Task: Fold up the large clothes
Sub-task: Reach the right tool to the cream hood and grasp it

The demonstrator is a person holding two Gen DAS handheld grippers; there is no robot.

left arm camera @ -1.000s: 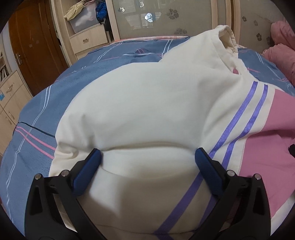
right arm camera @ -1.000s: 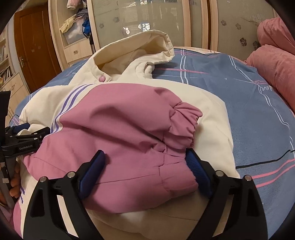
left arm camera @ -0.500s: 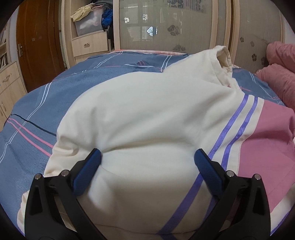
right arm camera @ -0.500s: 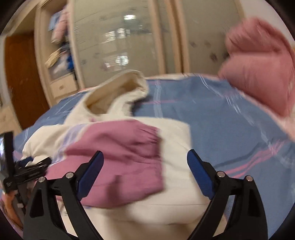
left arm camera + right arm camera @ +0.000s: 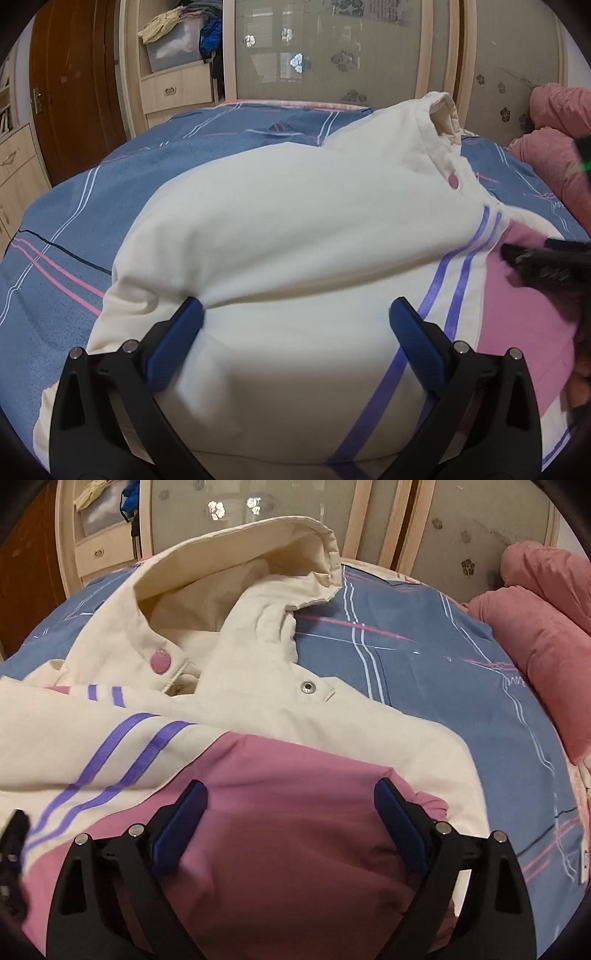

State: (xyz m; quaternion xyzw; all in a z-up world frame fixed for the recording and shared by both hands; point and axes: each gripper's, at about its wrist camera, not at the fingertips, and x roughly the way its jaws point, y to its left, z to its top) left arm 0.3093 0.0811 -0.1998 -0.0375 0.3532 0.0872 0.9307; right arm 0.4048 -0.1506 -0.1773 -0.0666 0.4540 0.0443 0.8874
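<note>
Item: one jacket [image 5: 295, 229], cream, padded, with pink panels and paired purple stripes [image 5: 122, 753]. It lies on the bed [image 5: 74, 206], spread from the near edge toward 12 o'clock, its hood [image 5: 236, 557] standing open at the far end.

Handling, by judgement: soft and bulky, light for its size, quilted fill that springs back, so folds will likely puff open unless pressed. The shell looks smooth and may slide on itself. Nothing fragile. Best holds appear to be the firm edges: the hem, the gathered cuff [image 5: 428, 805] at 4 o'clock of the right view, the seam along the stripes. A pinch in the middle of a padded panel would probably gather only loose shell.

Grippers: two.
- Left gripper [image 5: 295, 328]: jaws spread wide, resting against the cream bulge at 6 o'clock, holding nothing.
- Right gripper [image 5: 291, 812]: jaws likewise parted, over the pink sleeve [image 5: 280, 775], clasping nothing. It shows blurred at 3 o'clock of the left view.

Count:
- Jackets: 1
- Hoods: 1
- Pink snap caps [image 5: 160, 661]: 1 seen
- Metal snaps [image 5: 307, 686]: 1 seen
- Purple stripe pairs: 2 in the right view
- Pink pillows [image 5: 535, 650]: 2, at 2 o'clock, well apart from the jacket
- Wardrobes [image 5: 332, 55]: 1, at 12 o'clock behind the bed
</note>
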